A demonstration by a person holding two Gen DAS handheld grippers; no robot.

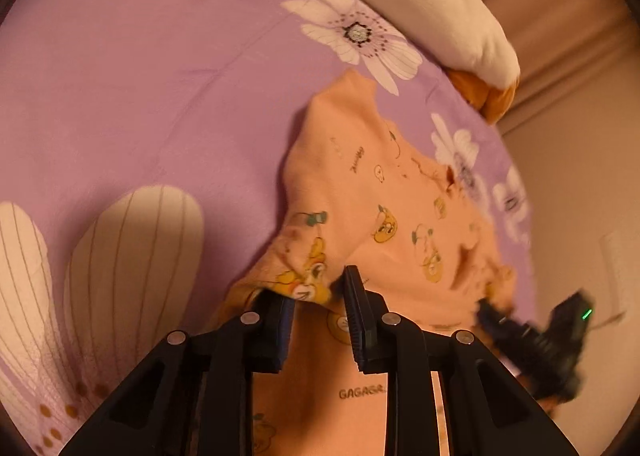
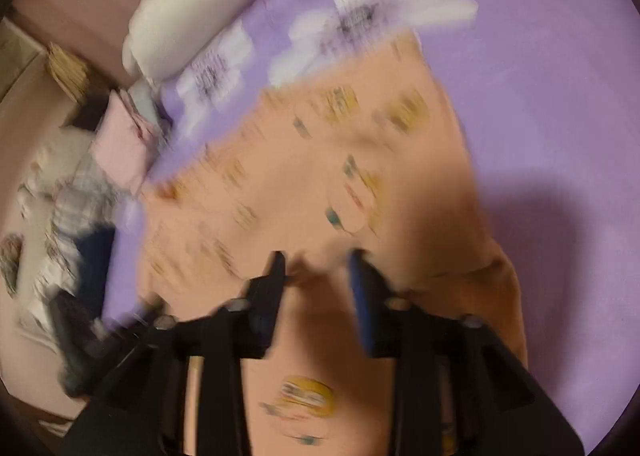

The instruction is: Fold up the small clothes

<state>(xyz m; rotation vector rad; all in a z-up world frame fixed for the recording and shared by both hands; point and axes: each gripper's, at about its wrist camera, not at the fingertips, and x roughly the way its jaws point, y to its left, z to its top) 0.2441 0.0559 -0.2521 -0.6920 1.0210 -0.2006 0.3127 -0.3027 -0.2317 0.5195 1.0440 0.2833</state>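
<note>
One peach garment (image 1: 384, 191) on one purple sheet (image 1: 160, 95), two grippers' (image 1: 320, 296) (image 2: 318, 268) jaws each narrowly pinching its edge

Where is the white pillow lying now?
Left wrist view: the white pillow lies at the upper right on the purple floral bedsheet, beyond the peach printed garment.

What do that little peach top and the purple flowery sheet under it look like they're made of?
The peach top looks like soft matte knit, probably cotton jersey: it drapes and puckers in loose folds, and its cartoon prints sit flat. The purple sheet looks like a smoother, thin woven fabric with a faint sheen and fine creases; whether it is cotton or a synthetic cannot be told.
</note>
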